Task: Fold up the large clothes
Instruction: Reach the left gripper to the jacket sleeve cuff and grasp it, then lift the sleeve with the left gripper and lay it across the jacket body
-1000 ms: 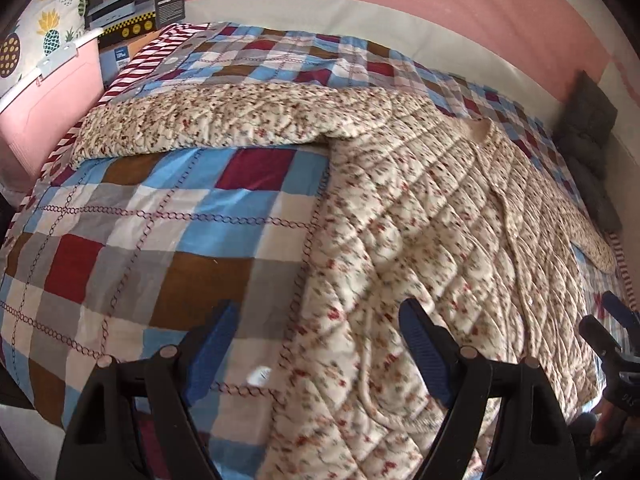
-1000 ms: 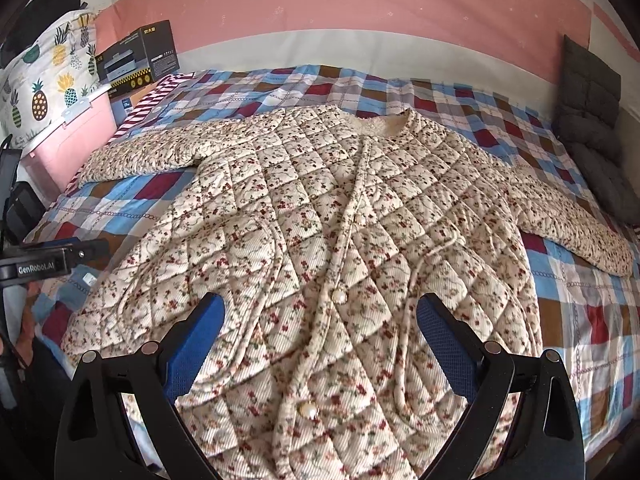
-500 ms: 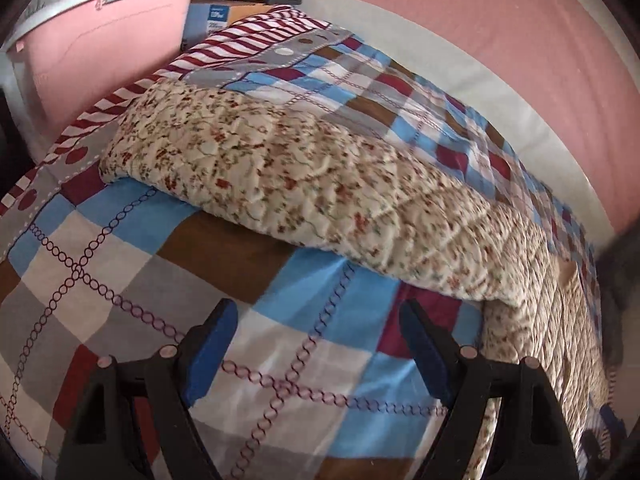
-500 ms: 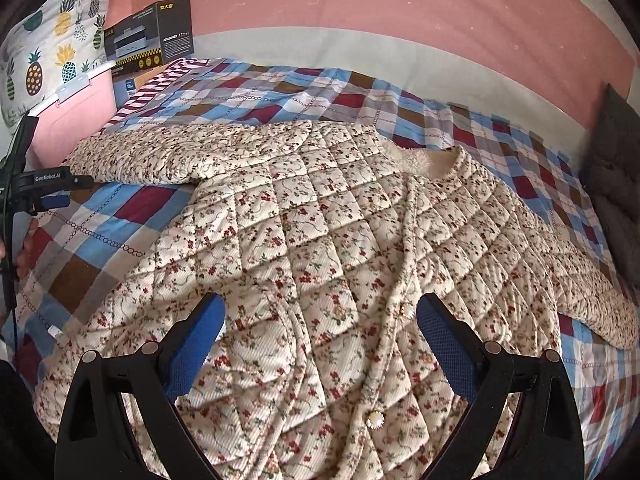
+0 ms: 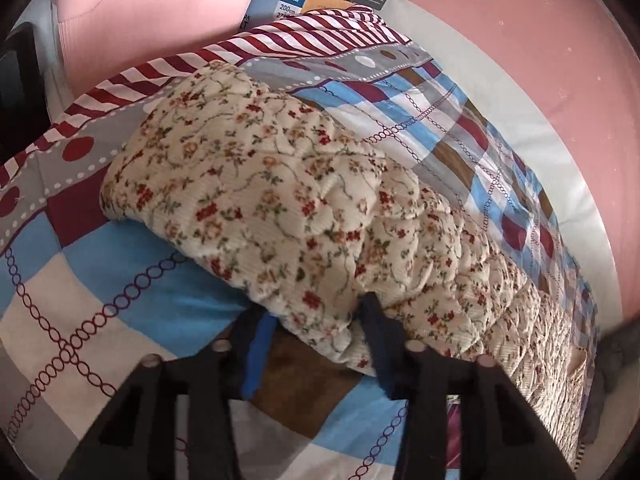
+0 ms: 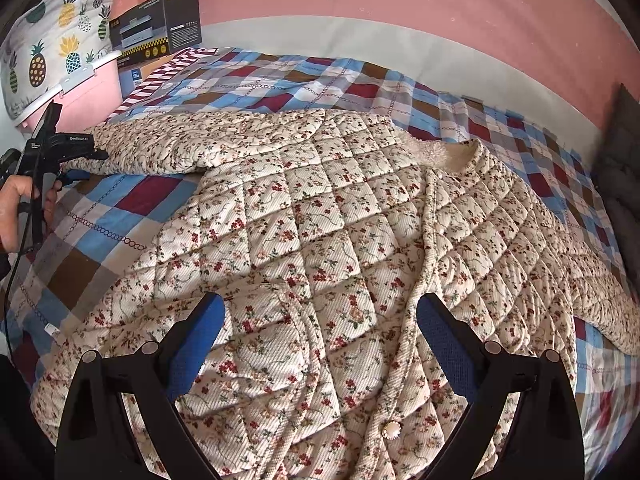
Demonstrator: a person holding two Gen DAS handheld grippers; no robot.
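A cream quilted floral jacket (image 6: 320, 240) lies spread front-up on the checked bedspread (image 6: 320, 76), both sleeves stretched out. In the left wrist view my left gripper (image 5: 316, 320) has its blue fingers on either side of the left sleeve (image 5: 280, 208) near the cuff, closed in on the thick fabric. The same gripper shows in the right wrist view (image 6: 80, 160) at the sleeve end. My right gripper (image 6: 320, 332) is open and empty, hovering above the jacket's lower front near a pearl button (image 6: 391, 430).
A pink storage bin (image 6: 92, 92) with a pineapple-print bag (image 6: 52, 40) and a black box (image 6: 160, 20) stand at the bed's far left corner. Dark cushions (image 6: 620, 152) lie at the right. A pink and white wall runs behind the bed.
My left gripper moved left along the sleeve to its cuff end and narrowed its fingers onto it. My right gripper drifted left and closer over the jacket's front, still open.
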